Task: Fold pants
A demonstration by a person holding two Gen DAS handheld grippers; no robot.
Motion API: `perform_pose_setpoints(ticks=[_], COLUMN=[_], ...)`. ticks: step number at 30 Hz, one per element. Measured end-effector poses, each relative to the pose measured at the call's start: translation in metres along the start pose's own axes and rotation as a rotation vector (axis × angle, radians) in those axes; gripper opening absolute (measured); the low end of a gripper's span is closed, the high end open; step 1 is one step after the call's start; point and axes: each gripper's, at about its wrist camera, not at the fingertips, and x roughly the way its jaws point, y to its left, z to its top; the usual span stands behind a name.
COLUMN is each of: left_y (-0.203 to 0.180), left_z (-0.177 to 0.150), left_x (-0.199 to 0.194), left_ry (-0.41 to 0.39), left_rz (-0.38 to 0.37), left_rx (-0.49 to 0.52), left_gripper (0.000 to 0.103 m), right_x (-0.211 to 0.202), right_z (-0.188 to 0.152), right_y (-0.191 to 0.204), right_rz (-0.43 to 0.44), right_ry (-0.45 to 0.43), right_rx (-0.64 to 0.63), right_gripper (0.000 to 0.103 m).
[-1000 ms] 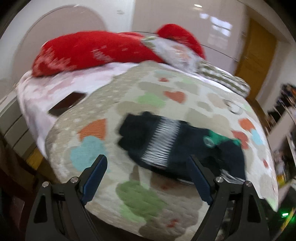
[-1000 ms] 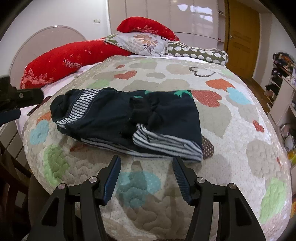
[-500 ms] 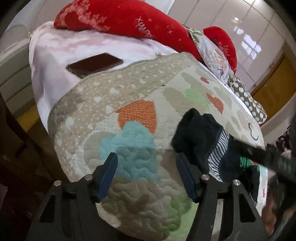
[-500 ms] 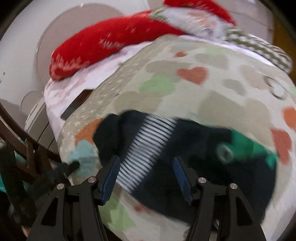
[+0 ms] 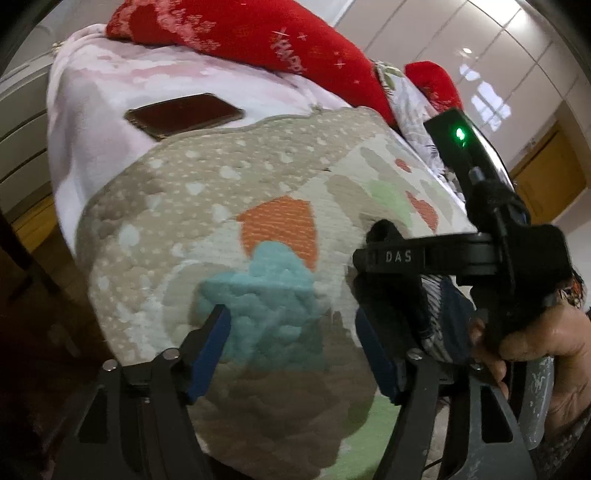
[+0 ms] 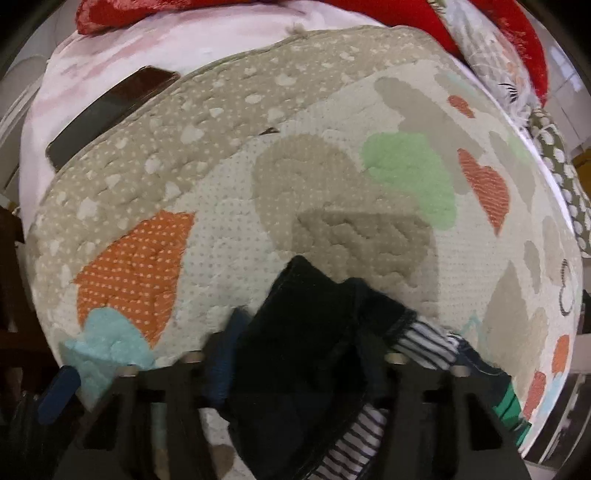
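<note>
Change since earlier frames: pants (image 6: 314, 354) were seen whole and folded near the middle of the quilt (image 6: 332, 206) a second ago; now only their dark end fills the lower centre of the right wrist view, much closer to the camera.
Right gripper (image 6: 295, 354): dark cloth is seen bunched between the two blue fingers (image 6: 225, 354); the jaws were spread over bare quilt before, and are now closed in on the pants, though motion blur softens the contact.
Left gripper (image 5: 295, 343): jaws are spread wide over a turquoise patch (image 5: 266, 295) of the quilt in the lower centre, with nothing held; the spacing matches the frame half a second back.
Pants location: at the near edge of the bed, lower centre of the right view; a dark sliver with striped lining is seen at the right of the left view (image 5: 436, 314).
Left view only: the right gripper's black body is seen from the side at centre right, with a green light (image 5: 460, 133) above it and a hand (image 5: 535, 343) wrapped around the handle at lower right.
Right view only: striped lining (image 6: 424, 343) and a green trim (image 6: 509, 402) of the pants are visible.
Both views: a dark phone (image 5: 184, 114) lies on the pink sheet (image 5: 96, 96) at upper left, beside red pillows (image 5: 251, 33) along the top.
</note>
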Motion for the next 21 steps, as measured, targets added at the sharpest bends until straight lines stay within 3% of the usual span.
perform_pose_setpoints(ticks=[3,6,8,10,16,19,21], left_y=[-0.018,-0.041,-0.054,-0.064,-0.101,-0.114,-0.122], left_z=[-0.001,-0.004,-0.004,-0.005,-0.013,-0.014,-0.012], left_x=[0.006,0.017,0.026,0.033,0.006,-0.009,-0.018], left_ry=[0.007,0.008,0.028,0.069,0.059,0.084,0.077], left_rz=[-0.014,-0.02,-0.028,-0.046,-0.152,-0.268,-0.308], left_rx=[0.057,0.128,0.172,0.185,0.238,0.239,0.24], left_gripper=[0.071,0.065,0.028,0.014,0.014,0.022,0.03], right_x=[-0.01,-0.023,-0.034,-0.044,-0.089,-0.108,-0.116], right_z=[-0.004,-0.01,-0.016,-0.021,-0.053,-0.079,-0.102], right_y=[-0.01,-0.024,-0.031,-0.037,-0.083,-0.121,-0.15], right_rz=[0.021,0.068,0.1,0.135,0.261,0.308,0.326], right_ry=[-0.027,-0.056,-0.082,-0.103,-0.222,-0.295,-0.335], right_rx=[0.026,0.075,0.101,0.124,0.234,0.315,0.378], right_gripper=[0.024,0.02,0.02,0.019,0.019,0.019,0.019])
